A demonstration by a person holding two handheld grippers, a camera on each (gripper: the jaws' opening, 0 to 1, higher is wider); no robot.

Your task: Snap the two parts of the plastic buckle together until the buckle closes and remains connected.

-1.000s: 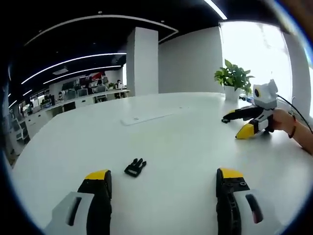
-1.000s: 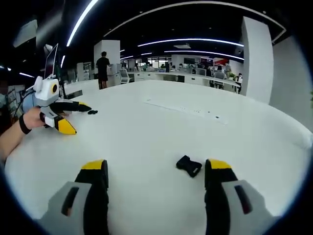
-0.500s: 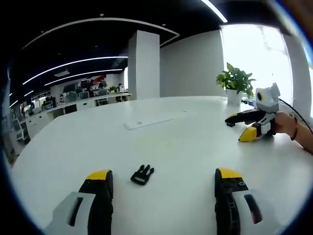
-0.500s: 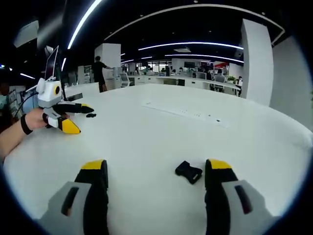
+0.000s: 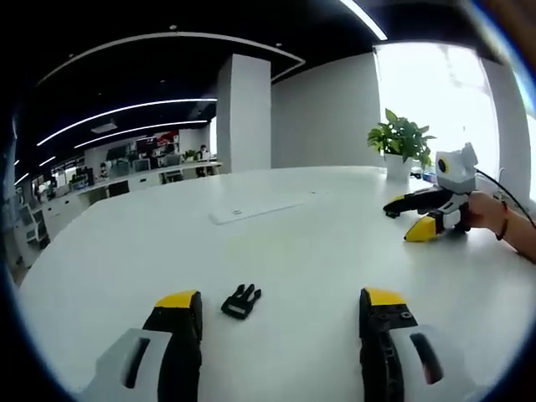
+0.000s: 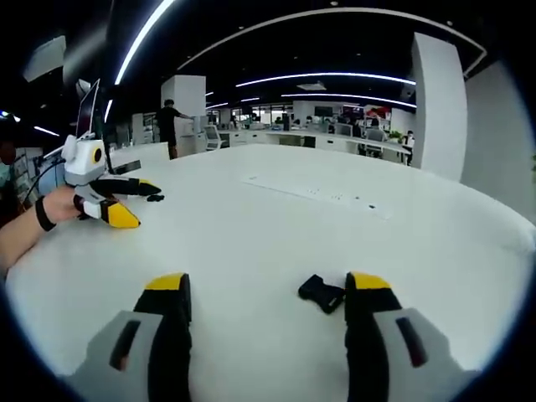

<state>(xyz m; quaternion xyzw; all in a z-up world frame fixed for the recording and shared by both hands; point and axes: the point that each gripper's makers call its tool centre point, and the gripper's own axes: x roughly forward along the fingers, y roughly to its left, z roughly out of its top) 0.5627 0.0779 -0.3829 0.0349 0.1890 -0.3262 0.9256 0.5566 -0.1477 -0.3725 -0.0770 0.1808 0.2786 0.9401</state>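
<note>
The pronged black buckle part (image 5: 241,301) lies flat on the white table (image 5: 293,243), just inside the left jaw of my left gripper (image 5: 280,306), which is open and holds nothing. The black socket part (image 6: 321,293) lies on the table beside the right jaw of my right gripper (image 6: 268,289), also open and holding nothing. Each gripper shows in the other's view, held low over the table by a hand: the right gripper (image 5: 404,219) at the far right, the left gripper (image 6: 138,207) at the far left. The two buckle parts lie far apart.
A flat white strip (image 5: 255,209) is set into the table's middle. A potted plant (image 5: 400,138) stands at the table's far edge by a bright window. A white pillar (image 5: 243,109) and office desks lie beyond. A person (image 6: 168,126) stands in the background.
Both grippers have crept closer to their buckle parts, and each pair of jaws has narrowed slightly. The buckle parts lie where they were on the table.
</note>
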